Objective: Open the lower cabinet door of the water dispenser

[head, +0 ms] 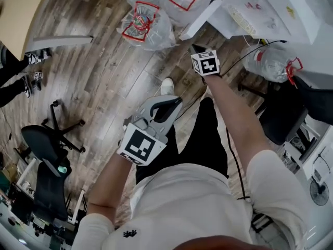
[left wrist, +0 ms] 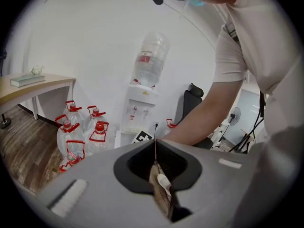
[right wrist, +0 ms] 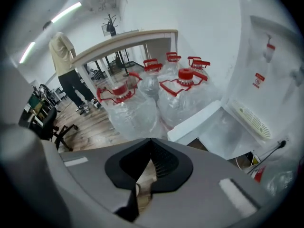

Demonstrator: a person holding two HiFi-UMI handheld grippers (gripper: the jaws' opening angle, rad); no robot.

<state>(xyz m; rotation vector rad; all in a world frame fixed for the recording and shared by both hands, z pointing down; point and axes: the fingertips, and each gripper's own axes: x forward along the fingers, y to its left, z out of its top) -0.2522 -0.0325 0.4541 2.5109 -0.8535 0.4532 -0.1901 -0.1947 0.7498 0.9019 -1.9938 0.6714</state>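
The white water dispenser (left wrist: 141, 99) stands against the wall with a bottle (left wrist: 152, 58) on top. Its lower cabinet door (right wrist: 203, 119) stands swung open, showing the pale inside of the cabinet (right wrist: 232, 137); the head view shows the same door (head: 204, 19) as a white panel. My right gripper (right wrist: 151, 141) is shut with nothing between its jaws, just in front of the door's edge and apart from it. In the head view it (head: 195, 50) points down towards the door. My left gripper (head: 176, 102) (left wrist: 155, 144) is also shut and empty, held back over the floor.
Several clear water jugs with red caps (right wrist: 142, 103) (head: 145, 22) crowd the floor left of the dispenser. A black office chair (head: 44, 145) stands behind me on the left. Another person (right wrist: 66, 65) stands by a curved desk (right wrist: 123, 39). A cable (right wrist: 268, 151) runs beside the cabinet.
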